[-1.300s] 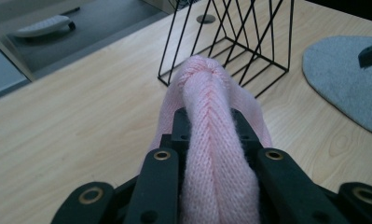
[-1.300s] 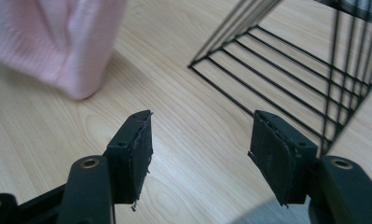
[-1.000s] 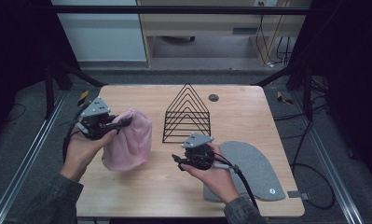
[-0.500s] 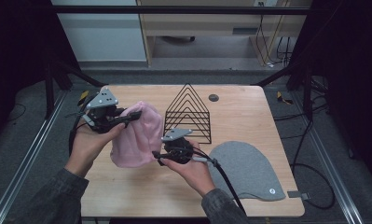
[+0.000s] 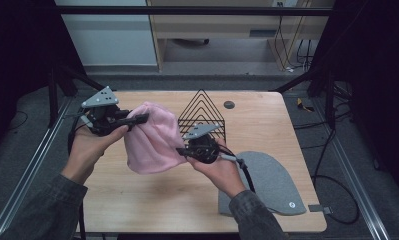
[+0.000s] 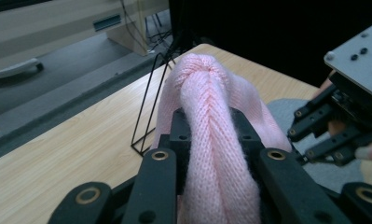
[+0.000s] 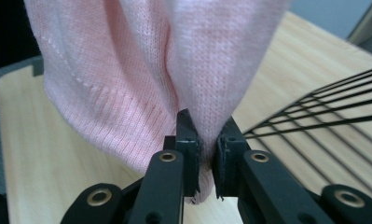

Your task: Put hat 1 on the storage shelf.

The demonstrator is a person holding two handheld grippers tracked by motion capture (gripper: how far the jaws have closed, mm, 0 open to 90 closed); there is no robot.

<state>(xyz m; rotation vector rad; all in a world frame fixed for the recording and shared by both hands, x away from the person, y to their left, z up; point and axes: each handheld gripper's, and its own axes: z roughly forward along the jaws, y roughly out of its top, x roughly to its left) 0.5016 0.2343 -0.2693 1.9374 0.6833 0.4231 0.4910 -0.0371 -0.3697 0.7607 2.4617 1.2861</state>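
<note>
I have the pink knit hat (image 5: 152,142) lifted off the wooden table (image 5: 267,125), hanging between my two grippers over the left half of the tabletop. My left gripper (image 5: 137,120) is clamped on the hat's upper end: in the left gripper view a thick roll of the knit (image 6: 211,140) runs up between the two black jaws, which press it from both sides, and the gathered crown bulges out beyond their tips. My right gripper (image 5: 181,151) is at the hat's lower right edge. Its jaws have just been closing, and in the right gripper view they now pinch a fold of the fabric (image 7: 204,121) near the ribbed hem, the pads tight against the cloth with only the knit between them. So both tools are gripping the hat, one at each end, and the hat sags in a loose pouch between them.

Just behind the right gripper stands the black wire rack (image 5: 202,112), a triangular frame upright on the table; the hat hangs just beside its left side, and I cannot tell whether they touch. In the right gripper view its wires (image 7: 323,116) fan out at the right. A grey felt mat (image 5: 272,182) lies flat near the table's right front corner, under my right forearm. A small dark round disc (image 5: 229,105) sits near the far edge
</note>
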